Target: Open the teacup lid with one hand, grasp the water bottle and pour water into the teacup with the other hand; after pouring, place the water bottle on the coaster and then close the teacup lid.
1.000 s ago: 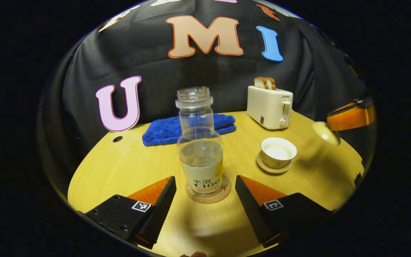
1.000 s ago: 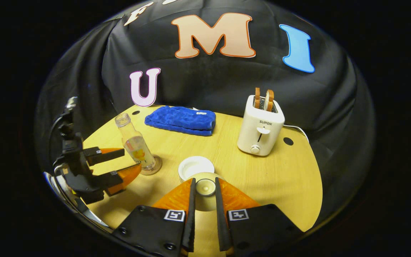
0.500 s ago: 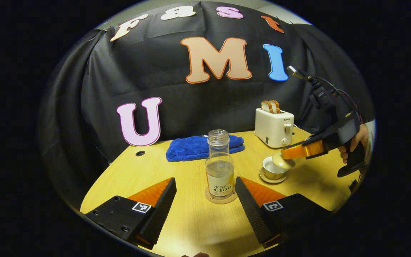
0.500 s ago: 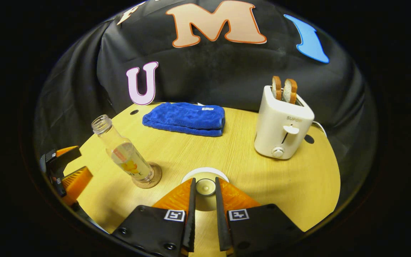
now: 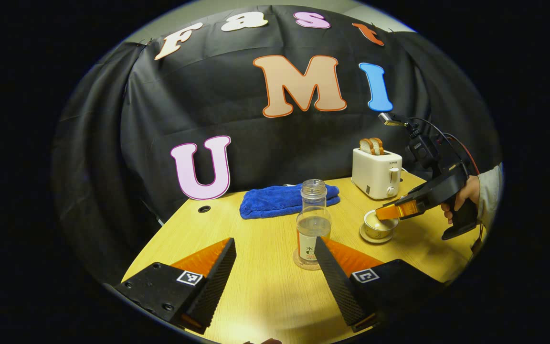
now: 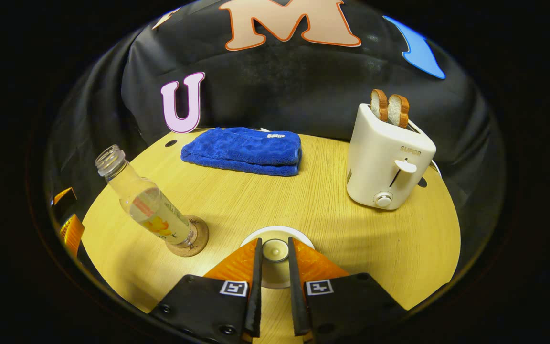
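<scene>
Right gripper (image 6: 273, 260), fingers clamped on the knob of the cream ceramic teacup lid (image 6: 274, 250), holds it at the rim of the small white teacup (image 5: 378, 226). Left gripper (image 5: 275, 267), fingers spread apart, hangs short of the clear plastic water bottle (image 5: 313, 220), upright on its round cork coaster (image 6: 195, 241) on the pale wooden table (image 6: 351, 239).

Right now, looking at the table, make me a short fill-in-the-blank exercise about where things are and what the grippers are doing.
1. The water bottle stands on a round ____.
2. The right gripper is shut on the knob of the teacup ____.
3. Two slices of bread stick up from the white ____.
4. The folded cloth at the back of the table is ____ in colour.

Missing words: coaster; lid; toaster; blue
</scene>
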A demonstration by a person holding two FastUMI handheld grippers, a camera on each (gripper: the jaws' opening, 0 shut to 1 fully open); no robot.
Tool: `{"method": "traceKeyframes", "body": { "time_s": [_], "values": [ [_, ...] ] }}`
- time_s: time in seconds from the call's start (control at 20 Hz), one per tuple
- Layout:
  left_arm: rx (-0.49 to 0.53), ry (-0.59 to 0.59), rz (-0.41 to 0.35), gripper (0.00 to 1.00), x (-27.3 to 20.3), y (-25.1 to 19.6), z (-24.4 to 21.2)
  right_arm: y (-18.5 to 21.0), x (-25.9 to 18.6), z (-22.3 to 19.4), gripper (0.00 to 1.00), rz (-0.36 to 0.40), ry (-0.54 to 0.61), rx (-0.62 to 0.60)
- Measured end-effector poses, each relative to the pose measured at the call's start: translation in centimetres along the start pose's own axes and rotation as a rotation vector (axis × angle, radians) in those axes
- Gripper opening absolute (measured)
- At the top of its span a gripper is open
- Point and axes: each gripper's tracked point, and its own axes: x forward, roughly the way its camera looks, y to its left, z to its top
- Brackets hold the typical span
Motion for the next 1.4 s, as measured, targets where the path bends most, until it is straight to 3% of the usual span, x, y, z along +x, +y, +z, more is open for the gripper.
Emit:
{"method": "traceKeyframes", "body": {
  "time_s": [0.2, 0.25, 0.35, 0.65, 0.7, 0.75, 0.8, 0.9, 0.95, 1.05, 1.15, 1.2, 1.3, 1.4],
  "values": [
    [0.005, -0.019, -0.008, 0.97, -0.1, -0.1, 1.1, -0.2, -0.1, 0.0, 0.32, -0.022, -0.007, -0.044],
    [0.01, -0.024, -0.012, 0.97, 0.0, -0.1, 1.3, -0.1, -0.5, 0.1, 0.37, -0.021, -0.004, -0.045],
    [0.02, -0.032, -0.016, 0.96, 0.0, -0.3, 2.2, 0.5, -1.8, 1.3, 0.59, -0.009, -0.048, -0.029],
    [0.007, -0.154, -0.042, 0.96, 1.0, -0.6, 8.8, 1.9, -11.2, 8.9, 1.0, -0.014, -0.367, 0.023],
    [0.001, -0.186, -0.045, 0.96, 1.1, -0.6, 10.3, 1.8, -13.2, 10.1, 0.96, -0.022, -0.426, 0.043],
    [-0.006, -0.215, -0.048, 0.97, 1.0, -0.7, 11.8, 1.3, -15.3, 11.2, 1.0, -0.04, -0.48, 0.058],
    [-0.016, -0.246, -0.048, 0.96, 0.8, -0.7, 13.2, 0.7, -17.2, 12.1, 0.93, -0.064, -0.524, 0.067],
    [-0.029, -0.302, -0.039, 1.0, 1.3, -0.7, 14.7, -0.8, -20.4, 13.0, 0.96, -0.121, -0.596, 0.085],
    [-0.032, -0.319, -0.033, 0.99, 1.1, -0.7, 15.3, -1.3, -21.8, 13.2, 0.92, -0.145, -0.628, 0.097],
    [-0.041, -0.339, -0.023, 0.96, 0.7, -0.9, 16.1, -2.3, -24.2, 12.9, 0.96, -0.186, -0.674, 0.112],
    [-0.049, -0.347, -0.007, 0.96, 0.1, -0.5, 16.3, -2.9, -25.5, 12.6, 0.92, -0.217, -0.709, 0.1],
    [-0.056, -0.347, 0.002, 0.99, -0.1, -0.4, 16.2, -2.9, -25.8, 12.4, 0.96, -0.223, -0.715, 0.095],
    [-0.073, -0.354, 0.022, 0.96, -0.5, 0.1, 16.2, -2.6, -26.1, 12.2, 1.0, -0.228, -0.727, 0.098],
    [-0.083, -0.359, 0.047, 0.96, -0.7, 0.7, 16.1, -2.3, -26.3, 12.7, 0.94, -0.225, -0.744, 0.1]
  ]
}}
